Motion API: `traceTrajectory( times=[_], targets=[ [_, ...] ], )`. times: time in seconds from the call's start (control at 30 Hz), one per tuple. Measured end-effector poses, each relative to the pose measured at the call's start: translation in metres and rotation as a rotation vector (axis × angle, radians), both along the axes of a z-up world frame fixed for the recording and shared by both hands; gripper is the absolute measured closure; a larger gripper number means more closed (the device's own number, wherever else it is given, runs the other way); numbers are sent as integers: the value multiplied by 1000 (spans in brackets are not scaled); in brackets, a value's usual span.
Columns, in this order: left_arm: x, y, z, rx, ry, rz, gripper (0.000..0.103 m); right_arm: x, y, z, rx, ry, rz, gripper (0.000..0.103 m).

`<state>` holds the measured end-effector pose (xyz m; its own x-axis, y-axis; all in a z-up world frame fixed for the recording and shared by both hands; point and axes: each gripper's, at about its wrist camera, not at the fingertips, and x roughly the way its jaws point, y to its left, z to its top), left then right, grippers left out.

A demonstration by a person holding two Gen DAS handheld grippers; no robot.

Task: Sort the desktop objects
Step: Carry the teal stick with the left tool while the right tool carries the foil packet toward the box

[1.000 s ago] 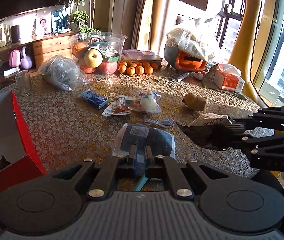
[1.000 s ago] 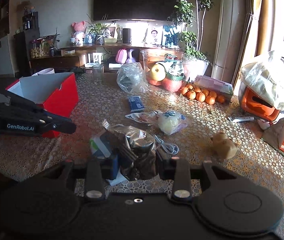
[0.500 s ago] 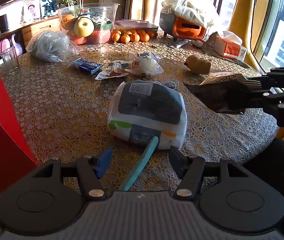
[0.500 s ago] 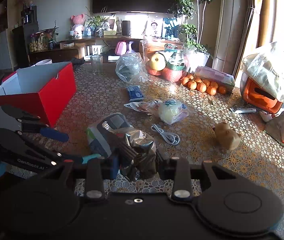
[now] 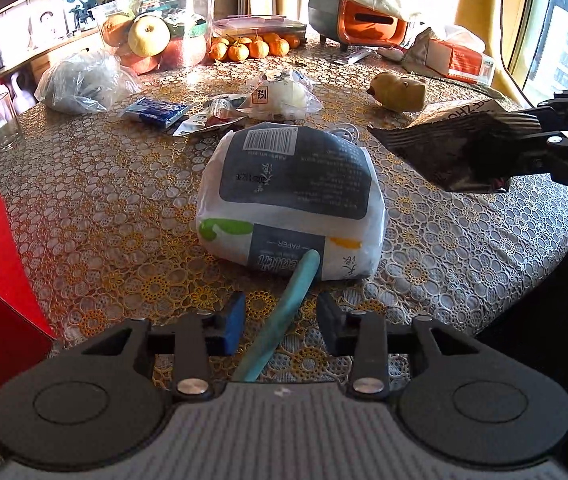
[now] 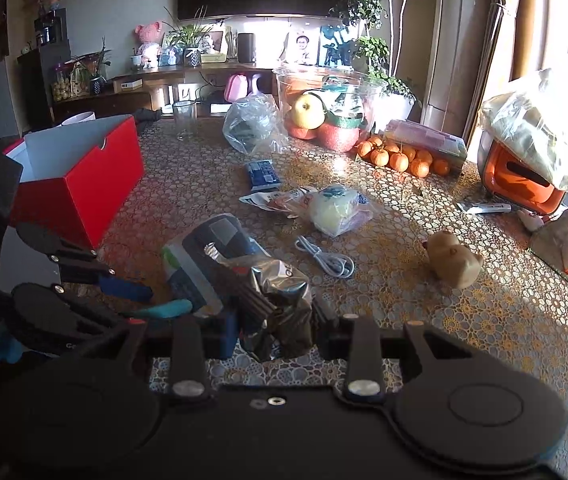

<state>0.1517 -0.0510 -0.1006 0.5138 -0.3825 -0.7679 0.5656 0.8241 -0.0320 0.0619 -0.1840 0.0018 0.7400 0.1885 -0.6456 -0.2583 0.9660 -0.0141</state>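
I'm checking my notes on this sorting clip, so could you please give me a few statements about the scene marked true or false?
1. The right gripper is shut on a crumpled foil wrapper. True.
2. The tissue pack sits inside the red box. False: it lies on the table, beside the box.
3. The left gripper clamps the tissue pack. False: its jaws are closing with only a teal strip between them, just short of the pack.
4. A white cable lies on the table. True.
5. The drinking glass lies on its side. False: it stands upright.
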Motion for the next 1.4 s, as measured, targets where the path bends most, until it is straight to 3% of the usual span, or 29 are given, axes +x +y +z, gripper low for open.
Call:
traceTrajectory(
  times=[0.07, 0.13, 0.4, 0.77, 1.4],
  targets=[
    [-1, 0, 0, 2, -2, -1, 72, 0, 0, 0, 2, -1, 0, 67],
    [-2, -1, 0, 1, 1, -11, 81, 0, 0, 0, 2, -1, -1, 67],
    [-3, -1, 1, -5, -14, 3, 94, -2, -2, 1, 1, -7, -6, 67],
    [-10, 6, 23, -85, -18, 48, 94, -8, -2, 9, 8, -29, -4, 67],
    [-38, 29, 84, -118, -91, 151, 94, -19, 16, 36, 20, -92, 54, 67]
  ],
)
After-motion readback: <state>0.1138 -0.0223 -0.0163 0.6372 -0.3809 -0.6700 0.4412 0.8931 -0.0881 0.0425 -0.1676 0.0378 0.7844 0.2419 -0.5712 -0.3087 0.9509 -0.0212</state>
